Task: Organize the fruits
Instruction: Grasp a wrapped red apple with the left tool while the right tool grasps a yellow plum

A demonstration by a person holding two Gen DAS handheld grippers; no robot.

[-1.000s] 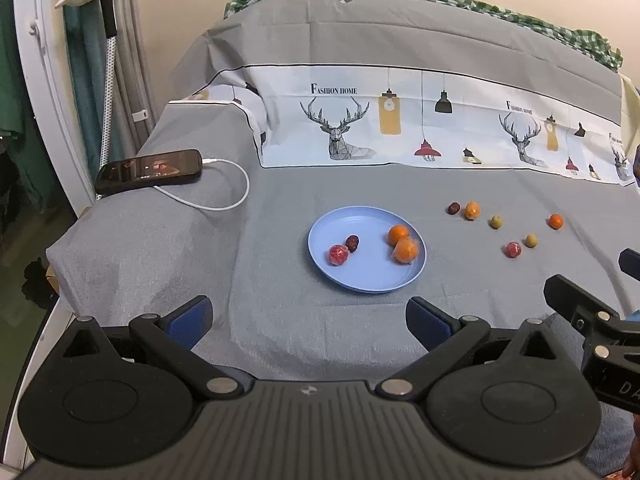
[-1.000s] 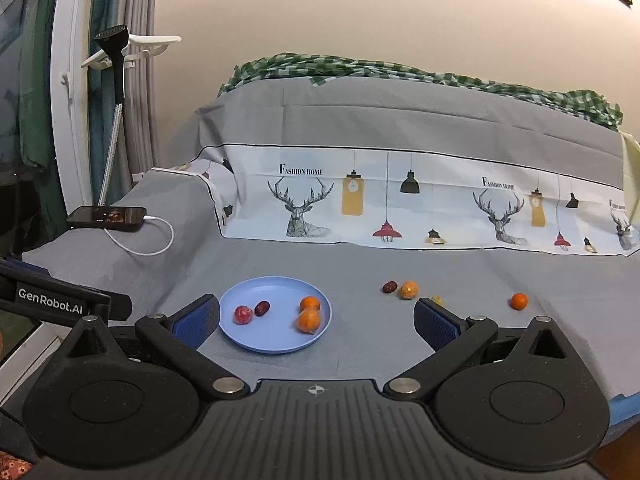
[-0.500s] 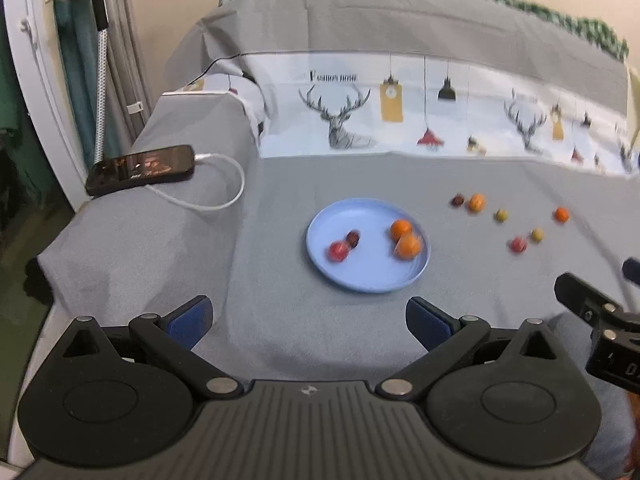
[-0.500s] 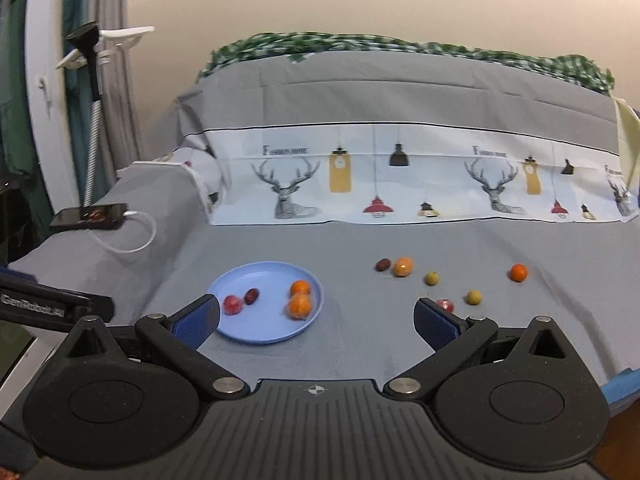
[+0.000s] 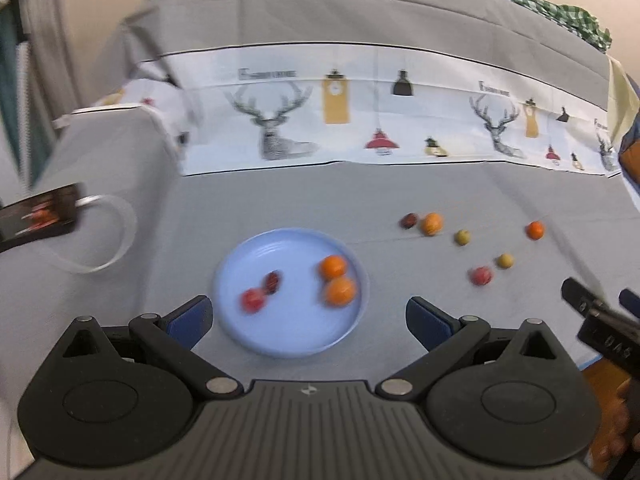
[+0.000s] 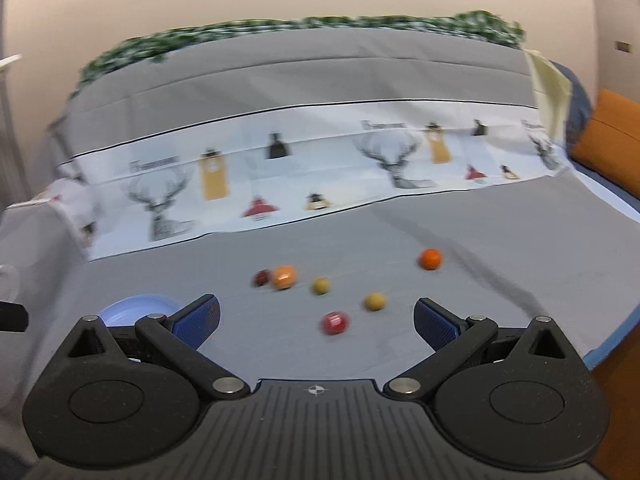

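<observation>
A light blue plate (image 5: 304, 340) lies on the grey cloth and holds two oranges (image 5: 340, 291), a red fruit (image 5: 253, 300) and a dark one (image 5: 272, 280). My left gripper (image 5: 308, 320) hovers open just in front of it, holding nothing. Several loose fruits lie to the plate's right: a red one (image 6: 334, 322), a yellow one (image 6: 374, 301), a greenish one (image 6: 320, 285), an orange one (image 6: 283, 276) beside a dark one (image 6: 261, 278), and a small orange (image 6: 430, 259) farther right. My right gripper (image 6: 316, 318) is open and empty, with the red fruit just ahead between its fingers' line. Only the plate's edge (image 6: 132, 308) shows there.
A phone (image 5: 38, 216) on a white cable (image 5: 100, 240) lies at the left edge of the cloth. A printed deer banner (image 5: 360, 120) and raised grey bedding stand behind. An orange cushion (image 6: 612, 144) sits at far right. The right gripper's body (image 5: 600, 320) shows at the left view's right edge.
Both grippers moved forward and lower towards the cloth. The right one swung to the right, off the plate and onto the loose fruits. Both stayed open; no fruit has moved.
</observation>
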